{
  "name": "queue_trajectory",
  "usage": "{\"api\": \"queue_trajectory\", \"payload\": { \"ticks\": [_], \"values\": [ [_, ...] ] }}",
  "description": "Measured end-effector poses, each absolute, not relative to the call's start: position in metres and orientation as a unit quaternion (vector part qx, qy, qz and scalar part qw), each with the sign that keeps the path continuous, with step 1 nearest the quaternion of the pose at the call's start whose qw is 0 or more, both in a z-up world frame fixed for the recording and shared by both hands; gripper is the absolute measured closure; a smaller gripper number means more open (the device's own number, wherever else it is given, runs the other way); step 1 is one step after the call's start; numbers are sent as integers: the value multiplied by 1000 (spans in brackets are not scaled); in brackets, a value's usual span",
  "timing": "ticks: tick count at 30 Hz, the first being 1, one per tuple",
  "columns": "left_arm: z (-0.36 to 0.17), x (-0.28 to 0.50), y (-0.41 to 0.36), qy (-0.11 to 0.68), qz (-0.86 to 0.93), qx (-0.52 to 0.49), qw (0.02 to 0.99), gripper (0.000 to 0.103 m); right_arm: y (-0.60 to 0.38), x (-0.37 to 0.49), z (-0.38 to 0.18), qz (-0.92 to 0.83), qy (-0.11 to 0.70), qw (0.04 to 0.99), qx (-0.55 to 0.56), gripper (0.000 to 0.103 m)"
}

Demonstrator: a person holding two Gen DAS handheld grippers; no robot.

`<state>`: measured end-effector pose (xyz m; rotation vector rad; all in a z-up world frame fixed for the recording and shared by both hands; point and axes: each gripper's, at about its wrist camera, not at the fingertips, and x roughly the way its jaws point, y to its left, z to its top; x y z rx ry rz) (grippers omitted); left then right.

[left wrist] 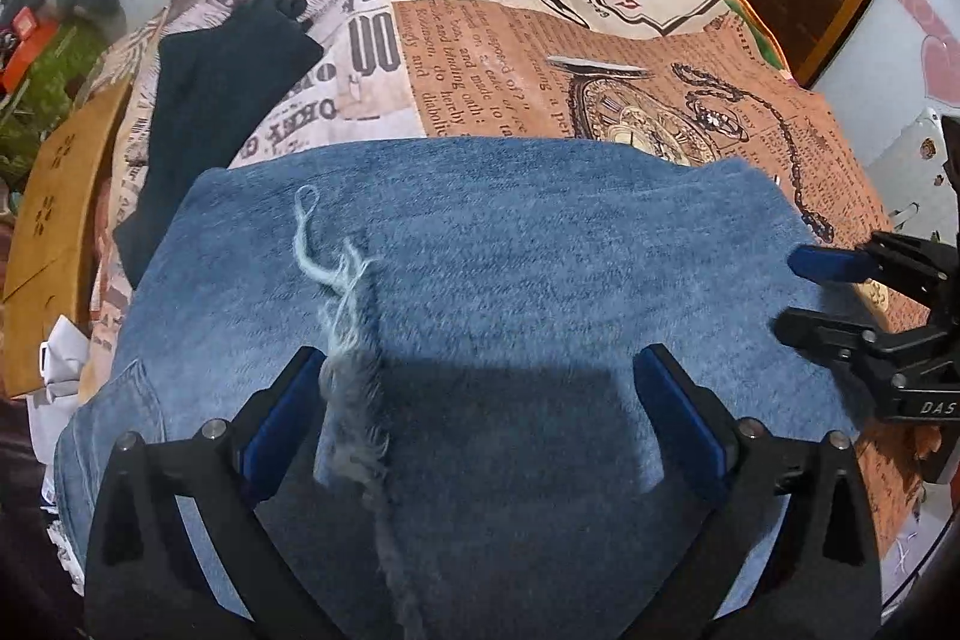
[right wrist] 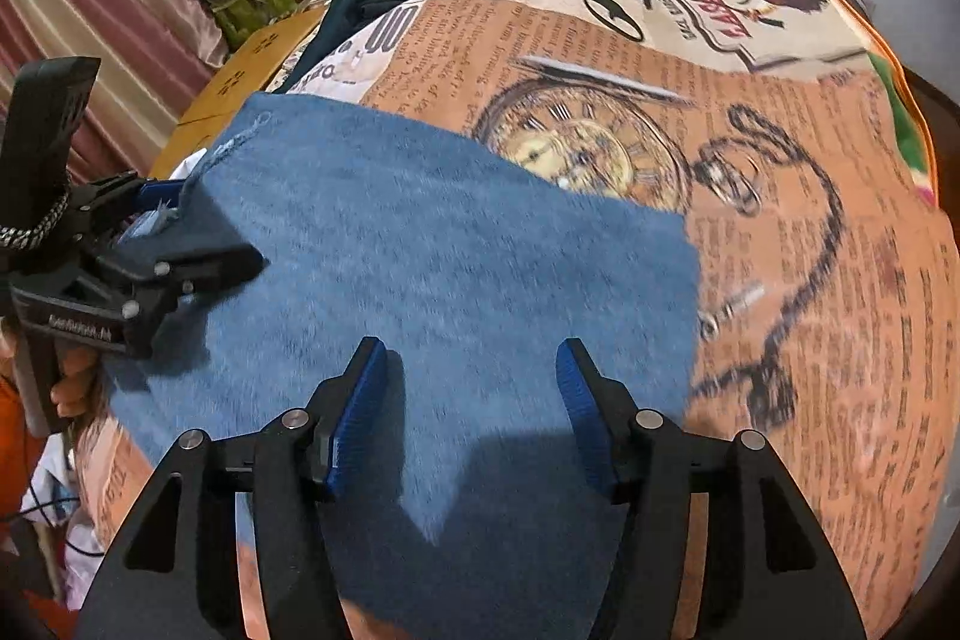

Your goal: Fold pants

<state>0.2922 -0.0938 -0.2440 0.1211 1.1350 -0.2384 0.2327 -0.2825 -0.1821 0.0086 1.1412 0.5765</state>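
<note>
1. Scene: blue denim pants [left wrist: 480, 280] lie spread flat on a bed w/ a newspaper-print cover [left wrist: 540, 58] (old headlines, pocket-watch drawing). The denim fills the near half of both views; its far edge runs straight across the print.
2. Why flat: the layer looks smoothed out, probably already doubled over once, so it's set up for the next fold. That's a judgement, not certain.
3. A frayed rip w/ pale loose threads [left wrist: 345, 292] runs down the denim, left of centre in the left wrist view.
4. Left gripper [left wrist: 480, 388]: fingers wide apart, nothing between them but flat denim beneath. Not gripping. The frayed threads sit just inside its left finger [left wrist: 282, 418].
5. Right gripper [right wrist: 471, 388]: fingers also apart, roughly half spread, nothing pinched. It hangs over the denim near the cloth's right edge; bed cover shows just beyond its right finger [right wrist: 585, 412].
6. Both point steeply down at the cloth, side by side, likely so each can take one part of the near edge. Whether the tips touch the denim: can't tell.
7. Each gripper shows in the other's view: right one at the denim's right edge, left one at the left edge, w/ a person's fingers on its handle.
8. Off-task: dark folded garment [left wrist: 222, 100] on the bed's far left, clear of the pants; cardboard box [left wrist: 54, 232] beside the bed.
</note>
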Motion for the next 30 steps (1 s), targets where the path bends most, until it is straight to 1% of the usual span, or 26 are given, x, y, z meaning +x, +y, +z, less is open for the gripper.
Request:
{"api": "queue_trajectory", "payload": {
  "ticks": [11,15,22,26,30],
  "values": [
    [-230,255,-79,501,-88,70,858,0,-309,193,-185,243,523,816,34,48],
    [-225,243,-73,488,-81,71,866,0,-308,183,-180,229,515,826,23,48],
    [-217,227,-54,477,-71,44,875,0,-304,181,-164,206,508,836,15,47],
    [-201,216,-33,457,-47,24,888,0,-293,184,-145,203,482,852,5,47],
    [-178,203,5,427,-9,-20,904,0,-272,188,-123,213,448,868,-17,46]
  ]
}}
